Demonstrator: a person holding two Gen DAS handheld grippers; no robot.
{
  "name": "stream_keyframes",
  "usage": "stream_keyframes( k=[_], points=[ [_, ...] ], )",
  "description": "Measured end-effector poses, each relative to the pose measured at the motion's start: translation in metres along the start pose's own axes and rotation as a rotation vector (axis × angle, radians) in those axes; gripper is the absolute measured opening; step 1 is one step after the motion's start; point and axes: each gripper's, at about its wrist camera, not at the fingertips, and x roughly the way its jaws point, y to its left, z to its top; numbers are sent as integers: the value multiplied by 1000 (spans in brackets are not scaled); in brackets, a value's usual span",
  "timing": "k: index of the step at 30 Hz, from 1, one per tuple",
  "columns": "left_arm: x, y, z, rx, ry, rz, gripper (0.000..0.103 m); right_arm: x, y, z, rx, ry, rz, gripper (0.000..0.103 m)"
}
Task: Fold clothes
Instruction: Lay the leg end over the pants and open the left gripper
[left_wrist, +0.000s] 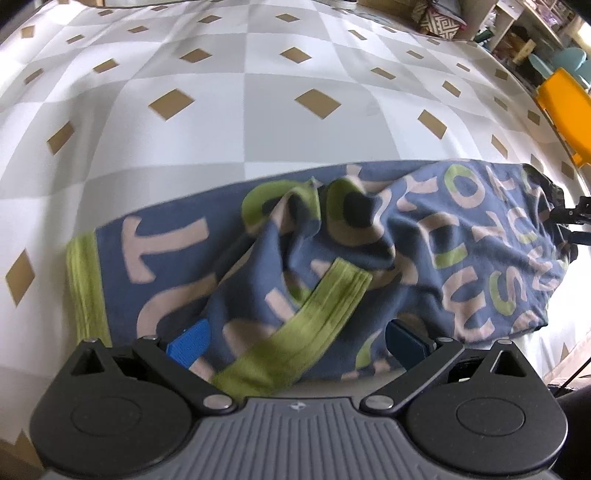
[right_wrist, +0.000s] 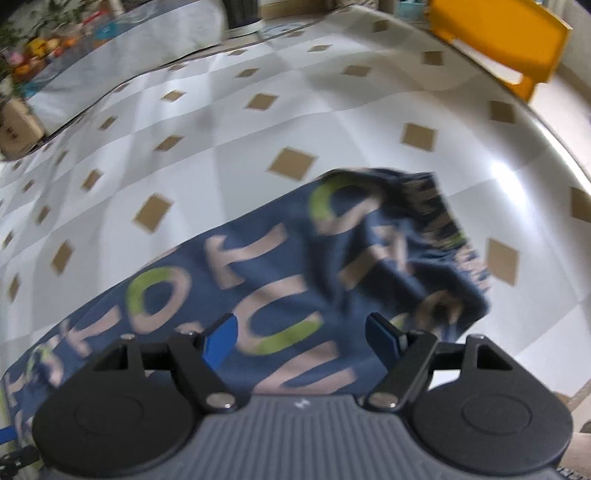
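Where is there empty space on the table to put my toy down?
Past the far edge of the blue lettered garment, the checkered tablecloth lies bare, out toward the orange chair. The near side is crowded: the rumpled garment lies under both open grippers.

Garment (left_wrist: 332, 251) on table (left_wrist: 221, 110)

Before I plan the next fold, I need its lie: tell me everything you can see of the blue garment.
The garment is soft blue knit printed with big pink and green letters, with ribbed green cuffs. It lies crumpled across the checked tablecloth, one green-cuffed sleeve thrown diagonally over its middle and the far end bunched. Both the left gripper and the right gripper stand open above it; neither grips it.
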Motion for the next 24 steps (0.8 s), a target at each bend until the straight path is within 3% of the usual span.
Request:
stream_keyframes(
  k=[8,15,19,24],
  points=[
    [-12,-4,-35,-26,-19,3,101,-12,34,-28,-69,26,87,75],
    [-18,4,-52,-58,-29,46,101,-10,49,-55,-35,23,65,75],
    [-26,10,-59,-102,-53,32,101,-1,53,-75,8,30,52,75],
    [-25,10,-67,-92,-46,57,101,7,59,-94,35,15,35,75]
  ],
)
